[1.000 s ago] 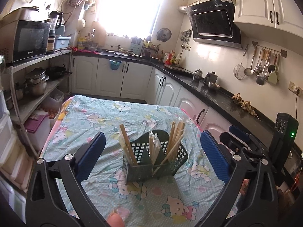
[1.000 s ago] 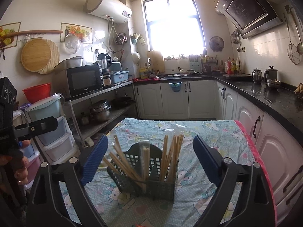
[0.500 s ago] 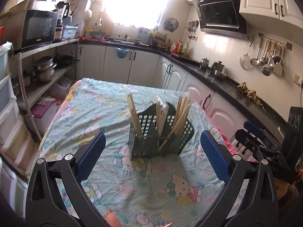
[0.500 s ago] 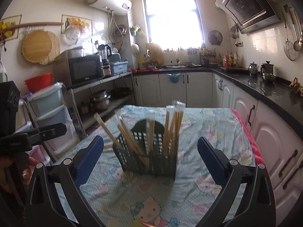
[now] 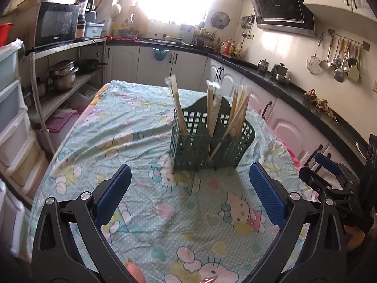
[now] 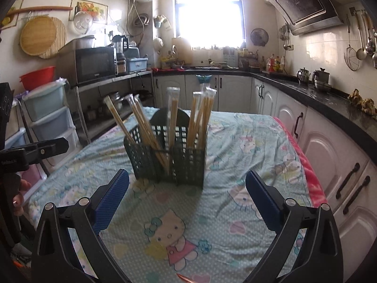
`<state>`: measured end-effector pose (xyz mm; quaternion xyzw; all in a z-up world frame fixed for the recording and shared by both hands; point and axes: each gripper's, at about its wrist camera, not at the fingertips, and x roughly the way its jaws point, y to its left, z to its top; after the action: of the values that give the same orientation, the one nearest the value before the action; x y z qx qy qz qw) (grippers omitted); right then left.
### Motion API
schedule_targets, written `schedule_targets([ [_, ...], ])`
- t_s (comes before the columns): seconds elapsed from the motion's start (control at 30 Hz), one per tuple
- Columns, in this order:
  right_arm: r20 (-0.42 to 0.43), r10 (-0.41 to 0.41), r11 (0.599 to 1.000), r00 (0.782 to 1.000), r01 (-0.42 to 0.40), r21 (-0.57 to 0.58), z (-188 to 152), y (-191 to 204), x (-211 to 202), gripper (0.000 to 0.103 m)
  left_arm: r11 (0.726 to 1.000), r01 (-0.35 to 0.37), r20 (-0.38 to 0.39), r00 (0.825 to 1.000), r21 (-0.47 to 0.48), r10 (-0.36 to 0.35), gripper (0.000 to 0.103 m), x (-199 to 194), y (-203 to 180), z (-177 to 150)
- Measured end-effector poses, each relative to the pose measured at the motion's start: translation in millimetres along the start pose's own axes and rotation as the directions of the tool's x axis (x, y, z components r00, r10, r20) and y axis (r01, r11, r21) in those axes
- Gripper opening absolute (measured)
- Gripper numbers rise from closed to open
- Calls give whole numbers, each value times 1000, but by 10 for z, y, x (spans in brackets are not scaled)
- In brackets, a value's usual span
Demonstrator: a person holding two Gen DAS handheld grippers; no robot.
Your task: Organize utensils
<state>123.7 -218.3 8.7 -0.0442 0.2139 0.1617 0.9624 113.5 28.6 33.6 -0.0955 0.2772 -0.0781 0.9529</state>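
Green plastic basket (image 5: 207, 148) stands on the cartoon-cat tablecloth (image 5: 132, 127), full of thin wooden chopsticks in clear wrappers (image 6: 200, 118). They look light, stiff and slippery; pinch one mid-stick. Left gripper (image 5: 188, 195) and right gripper (image 6: 187, 200) are both wide apart, holding nothing.

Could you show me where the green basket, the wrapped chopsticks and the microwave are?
green basket (image 6: 186, 165): right wrist view, on its front mesh wall.
wrapped chopsticks (image 6: 200, 115): right wrist view, mid-shaft of the right-hand bundle.
microwave (image 5: 57, 24): left wrist view, on its dark door.
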Motion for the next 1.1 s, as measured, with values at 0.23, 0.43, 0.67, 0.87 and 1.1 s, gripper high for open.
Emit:
schedule_targets([
  [0.23,18,-21,1000,1000,21,6,-198,-2,-24,97,1000,-29,4,1000,-2,29,92,27,9,-203],
  [0.43,91,-34,999,995,34,1,-259,40,-105,97,999,-46,40,998,23,45,92,15,-62,-339],
  [0.67,196,-47,999,980,51,-15,-331,105,-226,97,999,-39,93,995,30,36,92,0,-158,-463],
  [0.87,257,-65,998,964,65,11,-402,109,-297,97,998,-61,158,986,25,56,92,-33,-178,-539],
  [1.1,310,-81,996,947,86,-1,-493,136,-325,97,997,-80,180,981,16,76,92,3,-174,-642],
])
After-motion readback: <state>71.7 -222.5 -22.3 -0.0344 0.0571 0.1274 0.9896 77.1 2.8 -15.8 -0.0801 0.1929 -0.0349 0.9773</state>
